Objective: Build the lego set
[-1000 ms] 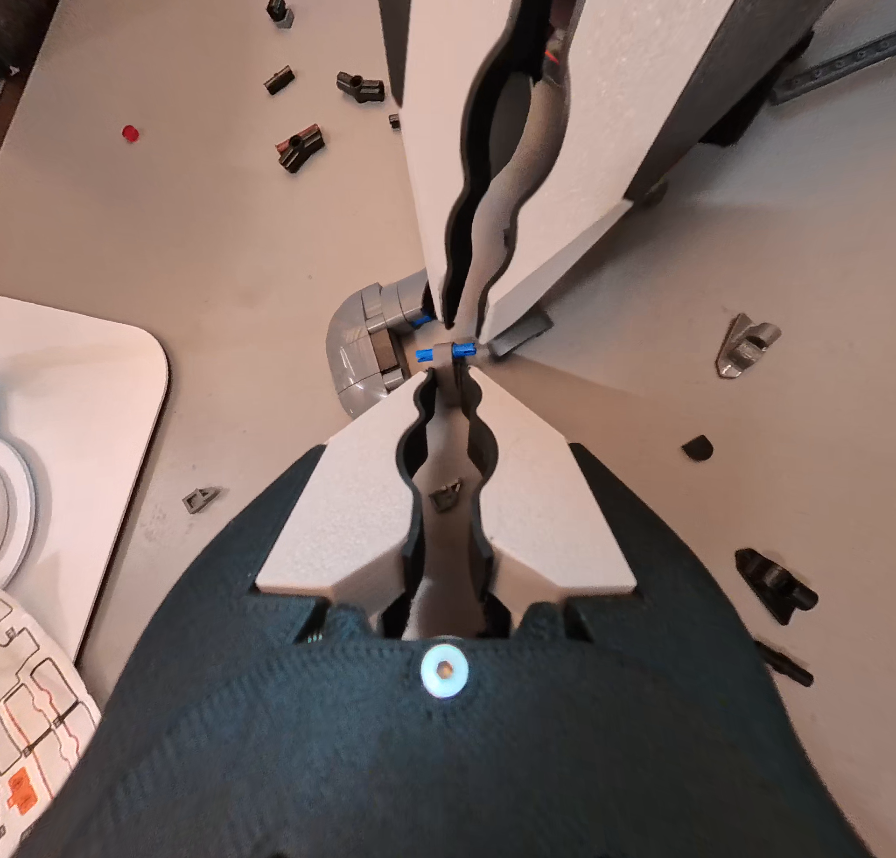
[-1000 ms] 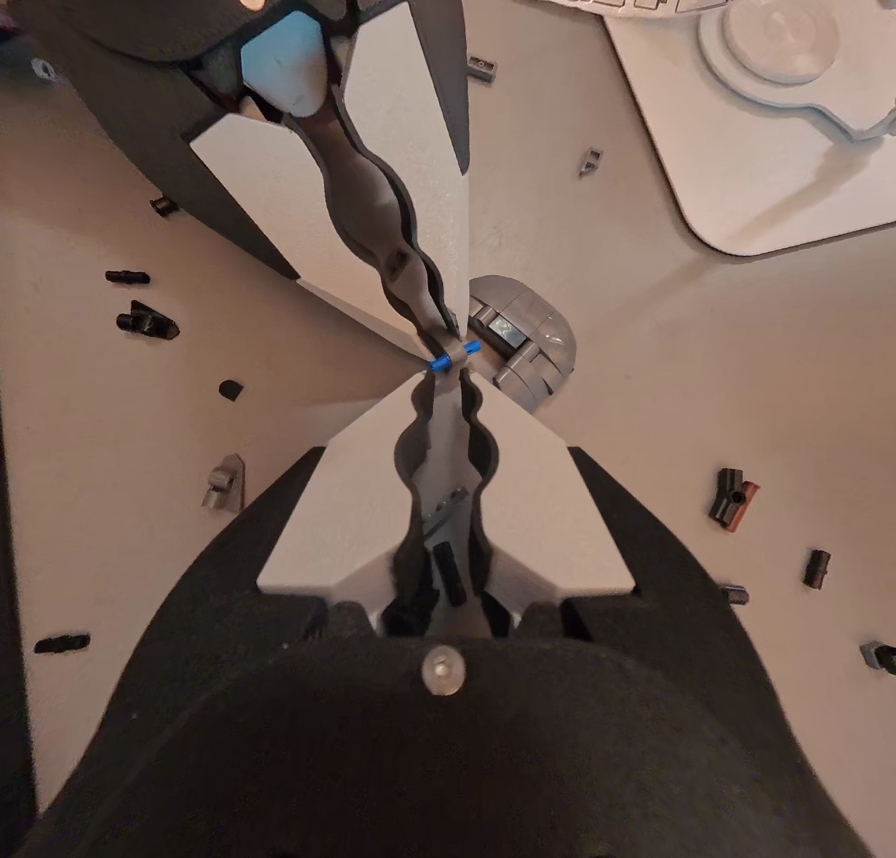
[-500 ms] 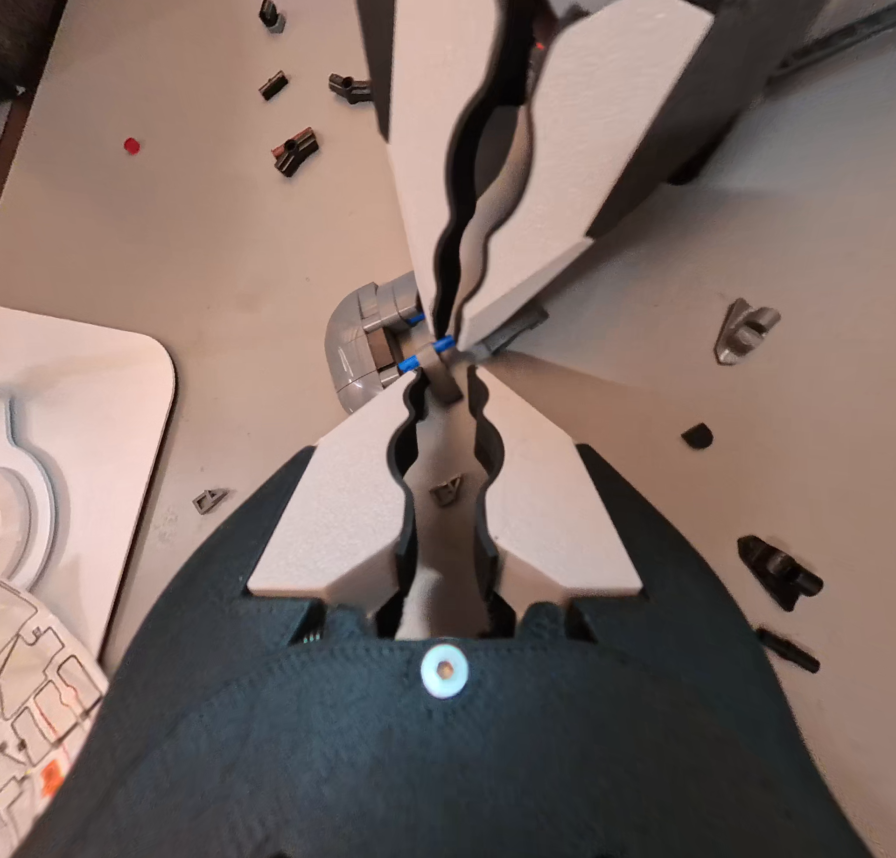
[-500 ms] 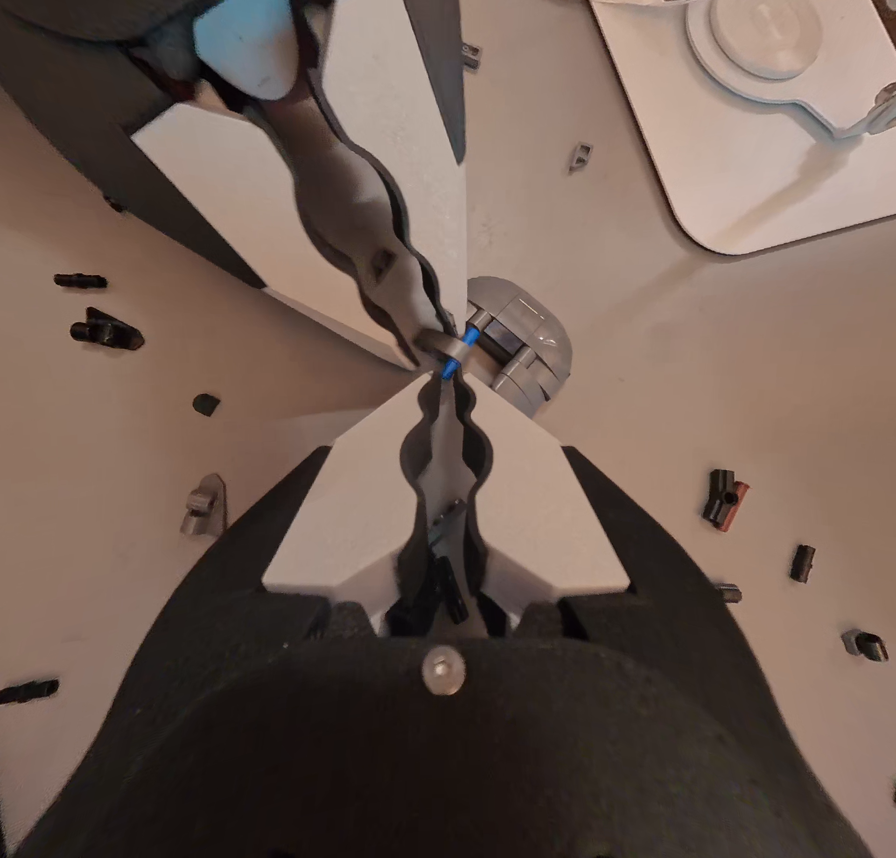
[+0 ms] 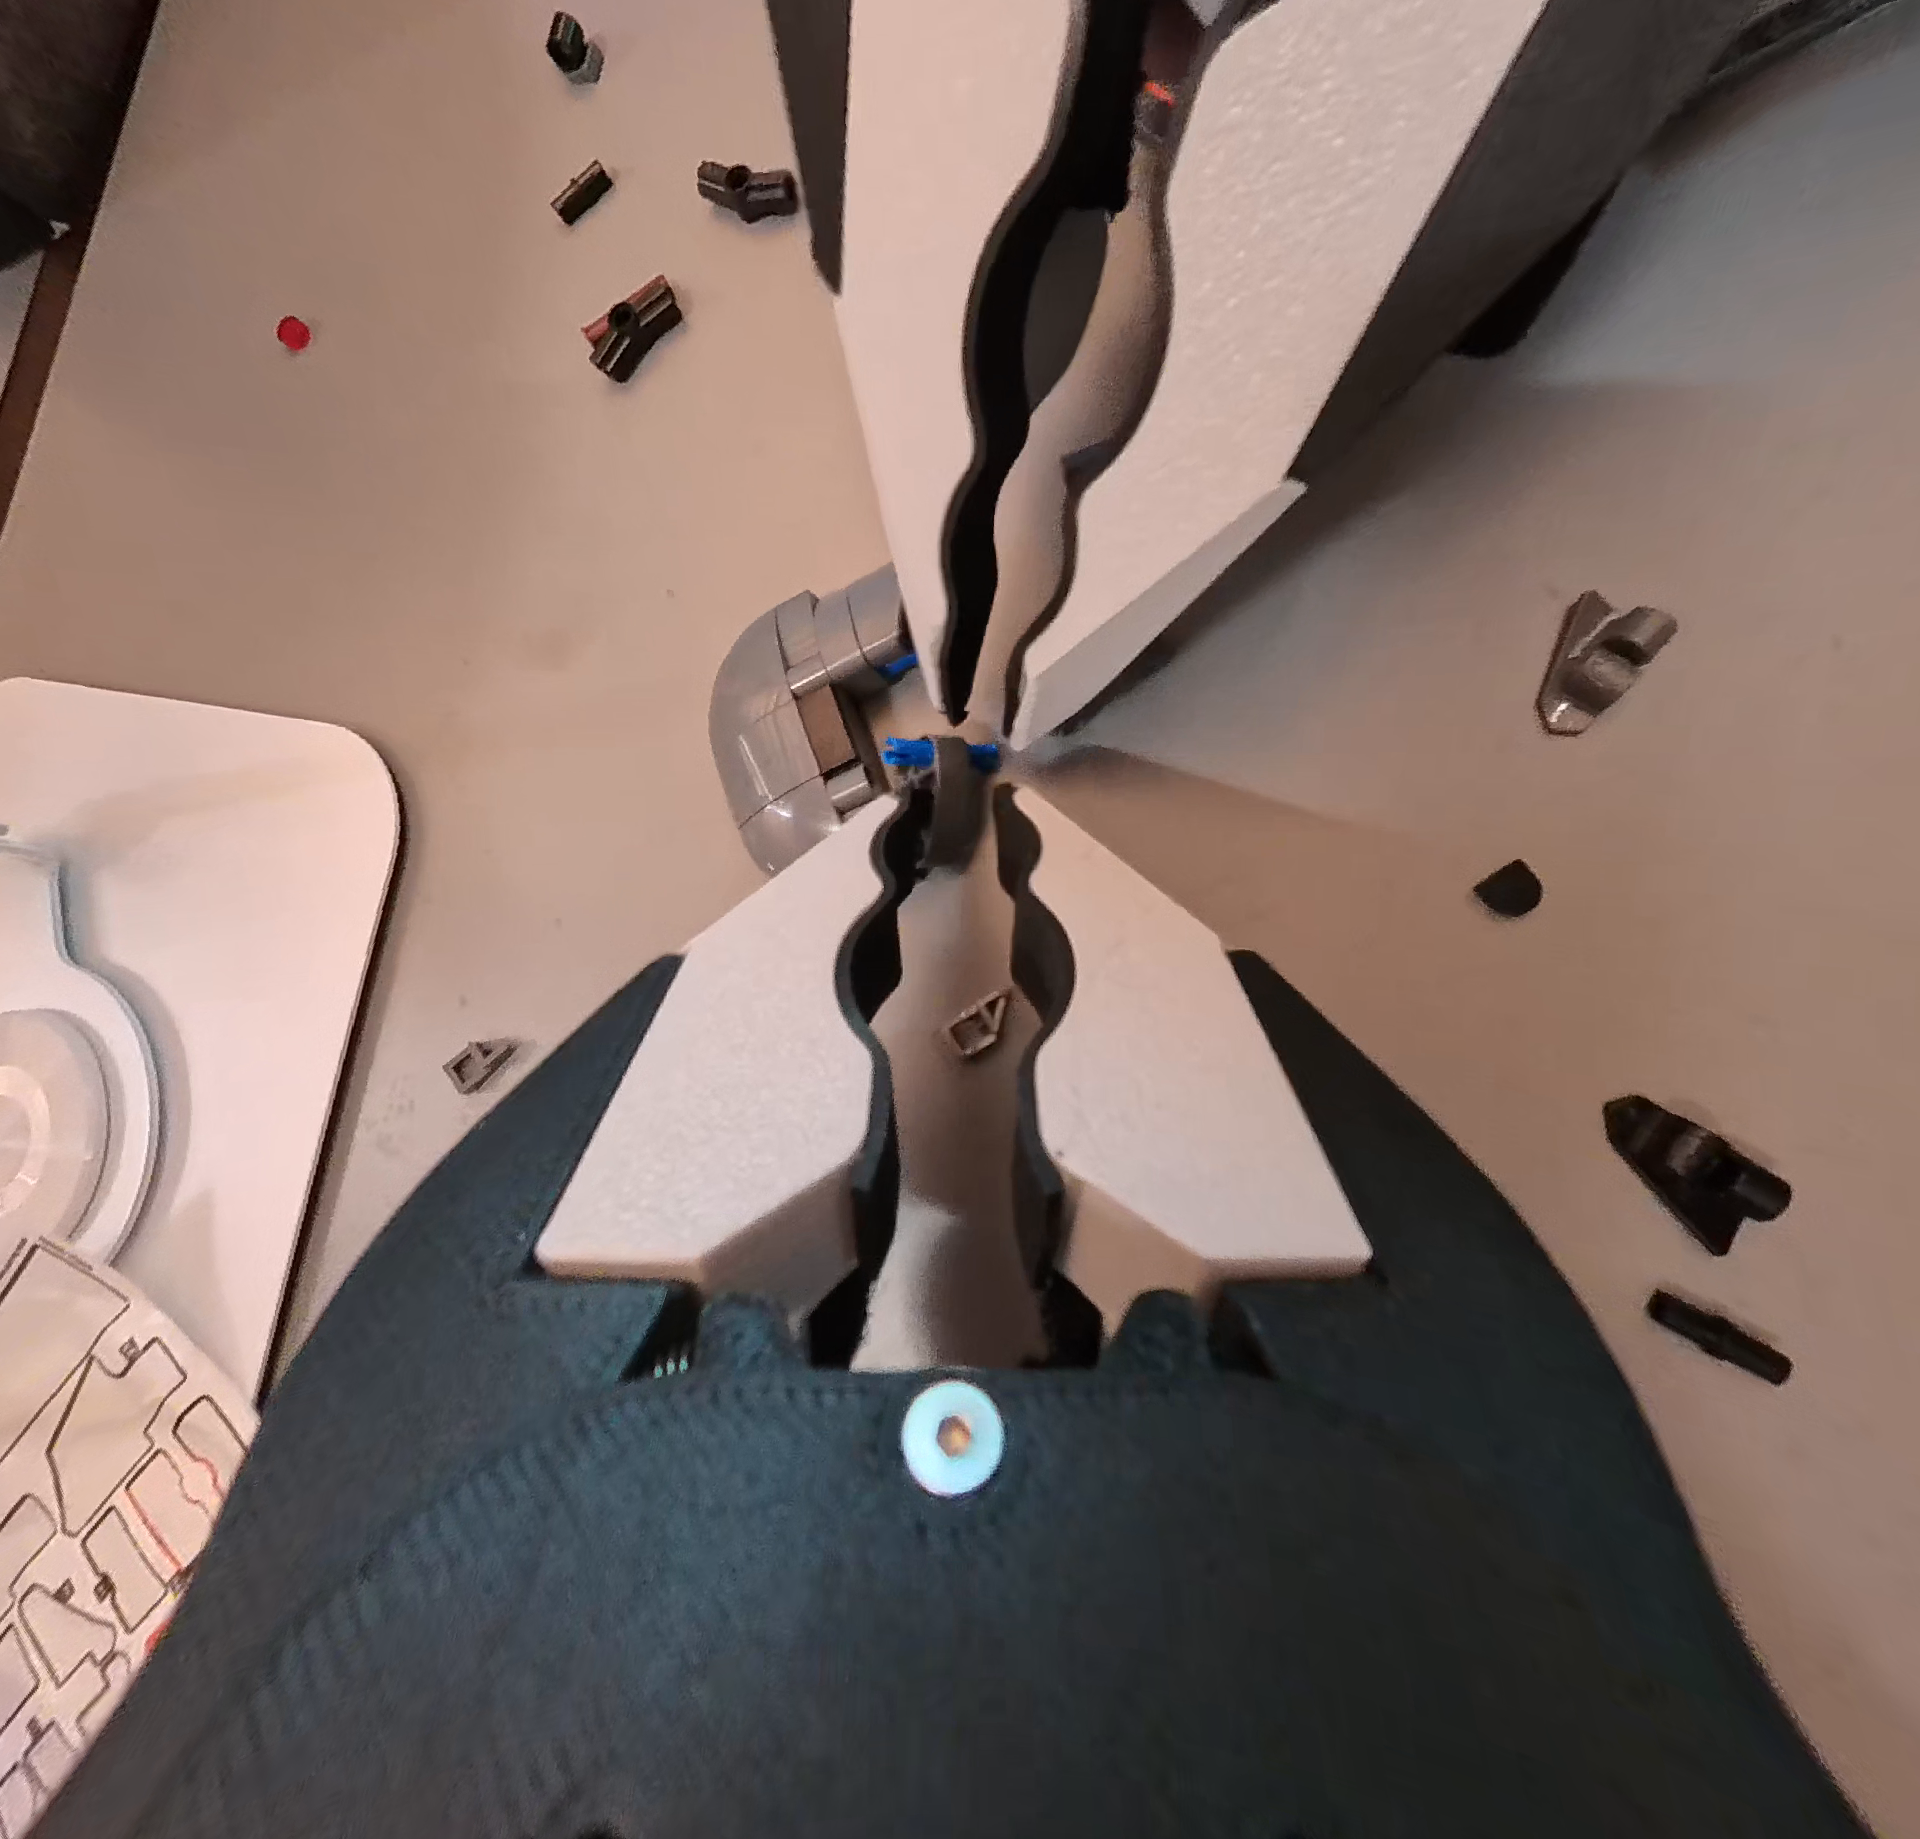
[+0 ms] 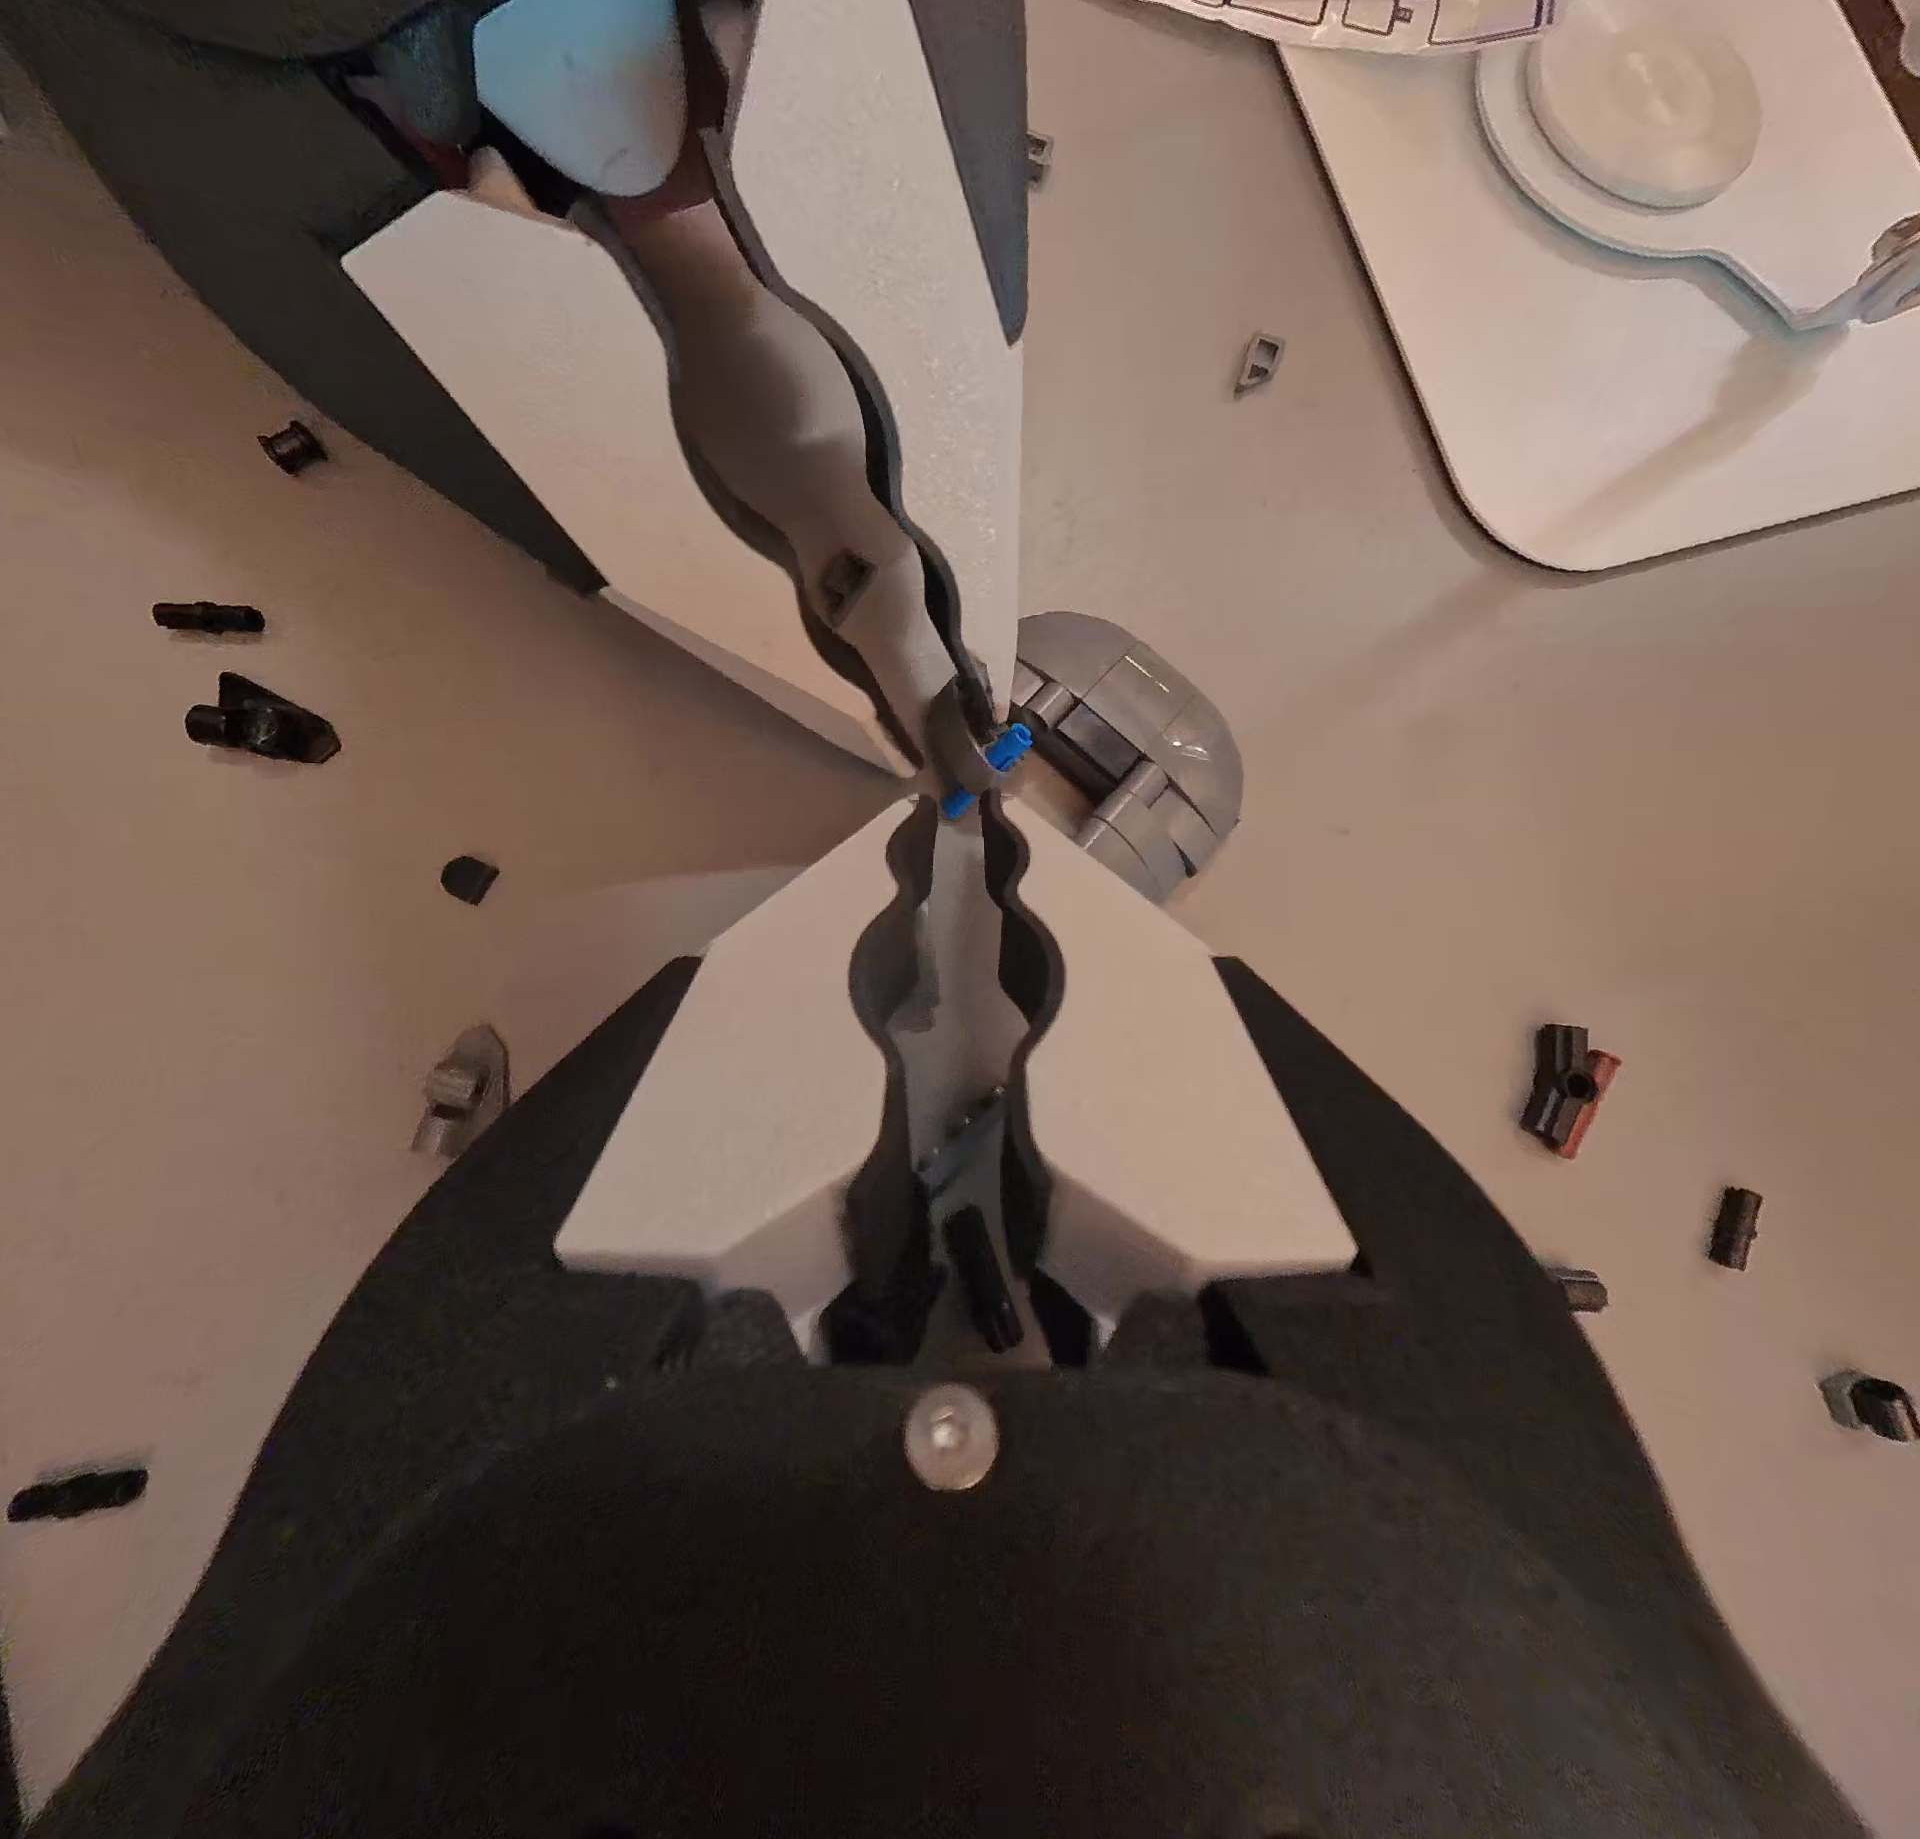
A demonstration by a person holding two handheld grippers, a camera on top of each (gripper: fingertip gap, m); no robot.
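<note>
My left gripper (image 5: 951, 802) and right gripper (image 6: 961, 815) meet tip to tip above a beige table (image 5: 520, 501). The left one is clenched on a small dark grey connector (image 5: 954, 790) with a blue pin (image 5: 906, 750) through it. My right jaws are drawn close together at the pin's other end, but I cannot tell whether they actually grip it.

Just beside the meeting point, on the table, lies a rounded grey Lego assembly (image 5: 779, 740); the two sets of fingers partly cover it.

Loose parts lie scattered around: a grey bracket piece (image 5: 1595, 672), a small black rounded piece (image 5: 1507, 887), black connectors (image 5: 1694, 1181), a tiny red stud (image 5: 293, 333) and a small grey open frame piece (image 5: 480, 1062). A white tray (image 5: 260, 906) sits near the table edge, with a printed sheet (image 5: 94, 1394) beside it.

The right wrist view alone shows the blue pin (image 6: 1003, 750) pointing toward the assembly (image 6: 1143, 740), and a black pin (image 6: 982, 1280) on the table under my right fingers. The left wrist view alone shows the red stud.
</note>
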